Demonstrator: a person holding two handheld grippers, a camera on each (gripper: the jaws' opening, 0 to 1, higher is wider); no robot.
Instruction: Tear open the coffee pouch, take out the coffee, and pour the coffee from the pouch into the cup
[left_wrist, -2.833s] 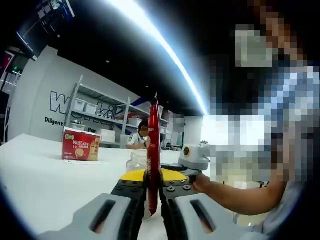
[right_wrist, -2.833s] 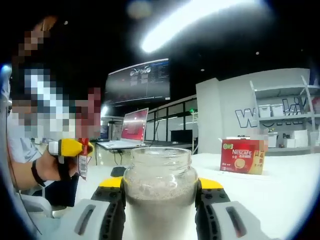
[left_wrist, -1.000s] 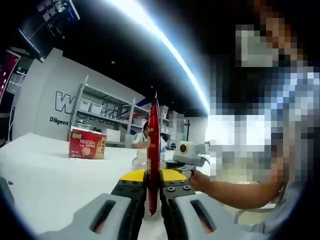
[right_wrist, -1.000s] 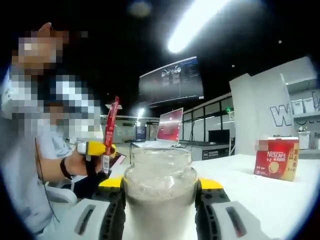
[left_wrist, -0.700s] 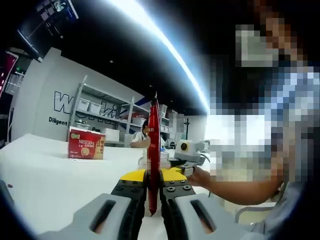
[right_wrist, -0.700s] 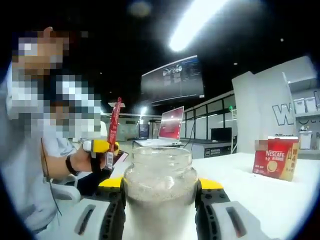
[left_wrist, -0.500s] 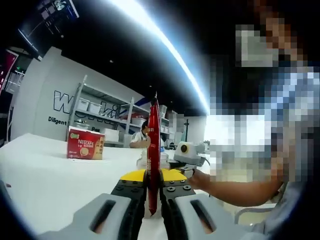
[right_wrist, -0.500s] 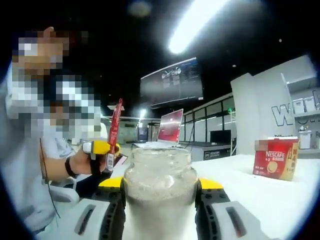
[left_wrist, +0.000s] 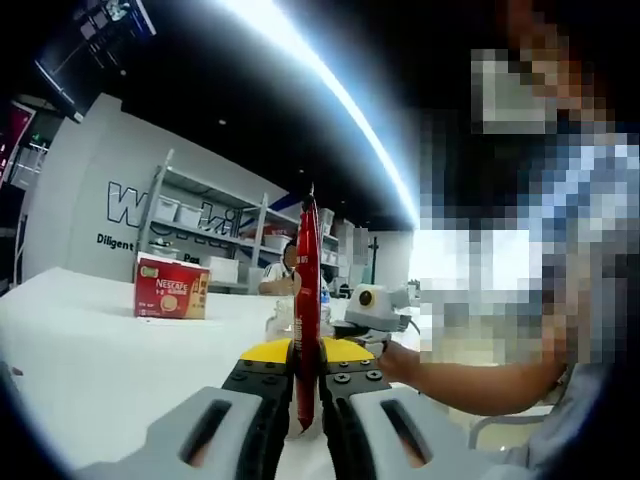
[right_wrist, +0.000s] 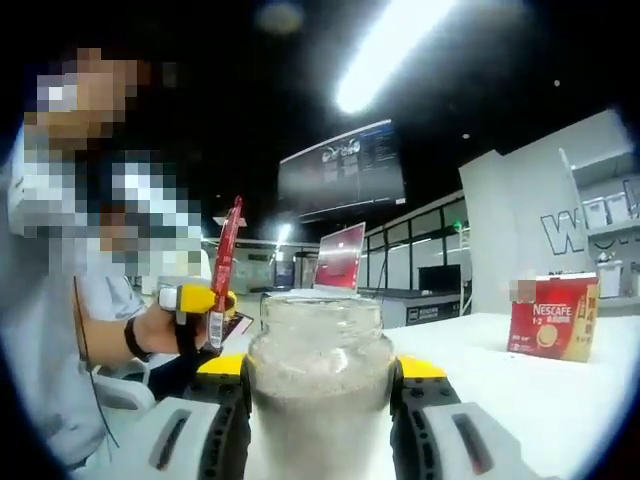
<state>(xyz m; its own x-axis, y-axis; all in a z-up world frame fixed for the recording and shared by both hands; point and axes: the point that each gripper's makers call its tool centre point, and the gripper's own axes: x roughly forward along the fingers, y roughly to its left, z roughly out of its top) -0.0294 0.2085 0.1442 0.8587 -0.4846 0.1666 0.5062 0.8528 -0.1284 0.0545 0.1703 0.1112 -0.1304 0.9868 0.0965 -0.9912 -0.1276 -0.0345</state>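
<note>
A thin red coffee pouch stands upright, edge-on, clamped between the jaws of my left gripper. Behind it in the left gripper view, a hand holds my right gripper around a glass cup. In the right gripper view that glass cup, a jar with a cloudy grey-brown look inside, sits between the jaws of my right gripper, which is shut on it. To its left, my left gripper holds the red pouch upright, apart from the cup.
A red Nescafe box stands on the white table; the same Nescafe box shows at the right of the right gripper view. A red-lit laptop sits behind the cup. Shelves and a seated person are far back.
Since 2.8 s ago the left gripper has risen and the pouch now stands upright beside the cup. Over the last second both views only drifted slightly.
</note>
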